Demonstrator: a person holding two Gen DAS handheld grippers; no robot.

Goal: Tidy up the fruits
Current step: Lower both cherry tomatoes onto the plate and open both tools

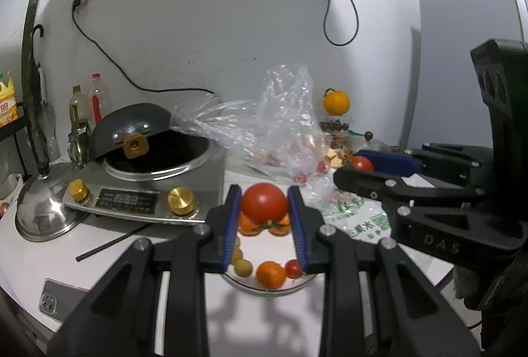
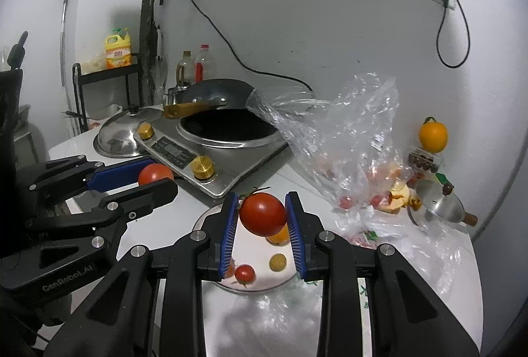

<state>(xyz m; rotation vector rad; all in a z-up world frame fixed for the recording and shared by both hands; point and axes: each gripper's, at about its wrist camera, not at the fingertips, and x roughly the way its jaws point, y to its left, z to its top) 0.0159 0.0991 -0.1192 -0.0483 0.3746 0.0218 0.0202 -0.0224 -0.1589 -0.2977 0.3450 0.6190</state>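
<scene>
My left gripper (image 1: 264,193) is shut on a large red tomato (image 1: 264,203) and holds it above a round metal plate (image 1: 264,289). On the plate lie a small orange (image 1: 271,274), a cherry tomato (image 1: 293,268) and pale yellow round fruits (image 1: 242,268). My right gripper (image 2: 262,198) is shut on a second red tomato (image 2: 263,214) over the same plate (image 2: 211,215). In the left wrist view the right gripper (image 1: 353,165) shows on the right with its tomato (image 1: 362,164). A clear plastic bag (image 2: 346,139) with more fruit lies behind the plate.
An induction cooker (image 1: 148,192) with a tilted wok (image 1: 132,126) stands to the left, a steel lid (image 1: 43,208) beside it. A phone (image 1: 59,301) and a black chopstick (image 1: 112,241) lie near the front edge. An orange (image 2: 433,132) perches at the back right.
</scene>
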